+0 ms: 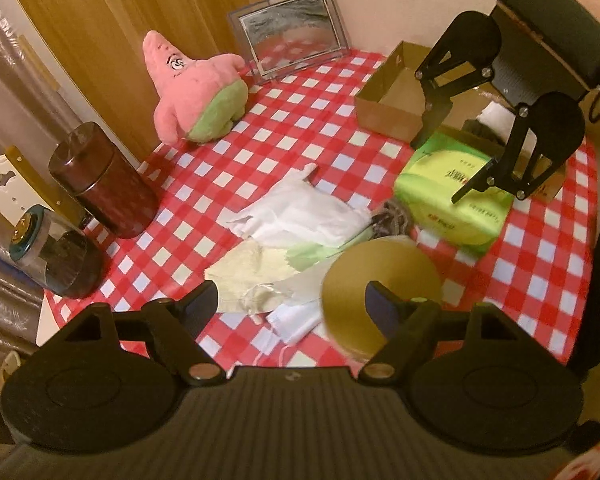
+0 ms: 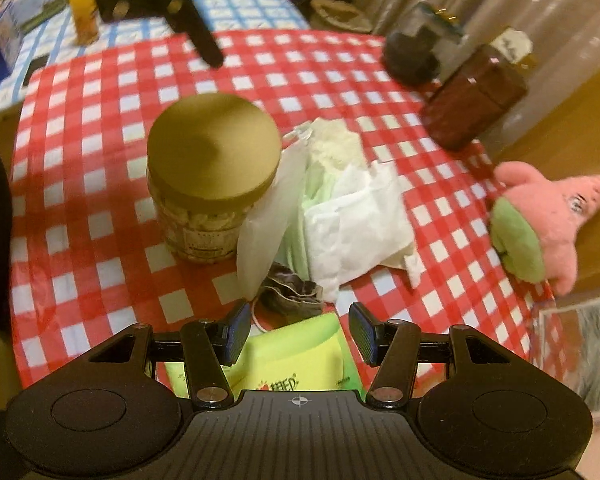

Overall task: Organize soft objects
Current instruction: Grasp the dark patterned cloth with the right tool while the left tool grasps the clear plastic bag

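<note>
A pile of soft things lies mid-table: white cloth (image 1: 304,216) (image 2: 356,220), pale green and cream pieces, a face mask (image 1: 292,320) and a dark grey pouch (image 2: 292,290). A pink star plush (image 1: 196,88) (image 2: 540,220) sits apart by the wooden wall. My left gripper (image 1: 290,304) is open and empty, low over the near end of the pile. My right gripper (image 2: 298,332) (image 1: 440,168) is open and empty, hovering over a green tissue pack (image 1: 456,196) (image 2: 292,356).
A gold-lidded jar (image 1: 380,292) (image 2: 214,168) stands against the pile. A brown cardboard box (image 1: 392,96) sits behind the tissue pack. A dark red canister (image 1: 104,180) and a dark glass jar (image 1: 56,252) stand at the left edge. A clear picture frame (image 1: 288,36) leans at the back.
</note>
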The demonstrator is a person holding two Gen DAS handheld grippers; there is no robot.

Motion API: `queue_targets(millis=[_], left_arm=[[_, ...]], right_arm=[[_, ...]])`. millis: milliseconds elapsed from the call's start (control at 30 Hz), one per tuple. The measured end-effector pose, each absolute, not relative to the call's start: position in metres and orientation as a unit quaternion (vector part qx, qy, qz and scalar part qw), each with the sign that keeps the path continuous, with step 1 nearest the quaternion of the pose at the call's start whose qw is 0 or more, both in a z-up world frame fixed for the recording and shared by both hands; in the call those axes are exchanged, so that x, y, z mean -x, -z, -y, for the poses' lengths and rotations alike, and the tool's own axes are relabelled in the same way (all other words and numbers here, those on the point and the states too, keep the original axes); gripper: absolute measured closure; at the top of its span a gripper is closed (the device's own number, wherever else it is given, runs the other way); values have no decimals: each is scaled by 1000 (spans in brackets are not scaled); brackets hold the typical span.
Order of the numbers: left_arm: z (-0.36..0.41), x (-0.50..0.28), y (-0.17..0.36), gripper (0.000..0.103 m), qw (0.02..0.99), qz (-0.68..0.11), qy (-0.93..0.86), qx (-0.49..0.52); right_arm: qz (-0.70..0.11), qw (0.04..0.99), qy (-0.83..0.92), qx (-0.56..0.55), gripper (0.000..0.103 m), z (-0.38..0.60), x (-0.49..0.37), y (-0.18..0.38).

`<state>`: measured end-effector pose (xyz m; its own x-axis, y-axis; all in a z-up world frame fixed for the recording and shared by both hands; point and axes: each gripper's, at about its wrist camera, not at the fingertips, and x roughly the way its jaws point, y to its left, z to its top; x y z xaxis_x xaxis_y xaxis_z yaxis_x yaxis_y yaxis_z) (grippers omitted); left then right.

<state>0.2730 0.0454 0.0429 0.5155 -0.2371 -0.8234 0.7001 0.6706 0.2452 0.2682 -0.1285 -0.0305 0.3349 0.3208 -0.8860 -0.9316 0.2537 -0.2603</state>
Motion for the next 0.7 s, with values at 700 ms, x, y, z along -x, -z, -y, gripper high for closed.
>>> queue_targets(millis=[700], left_arm=[[-97,-303,4,24,790,-410,314,-330]], right_arm=[[-381,601,-490,504,49,84,-301,94]])
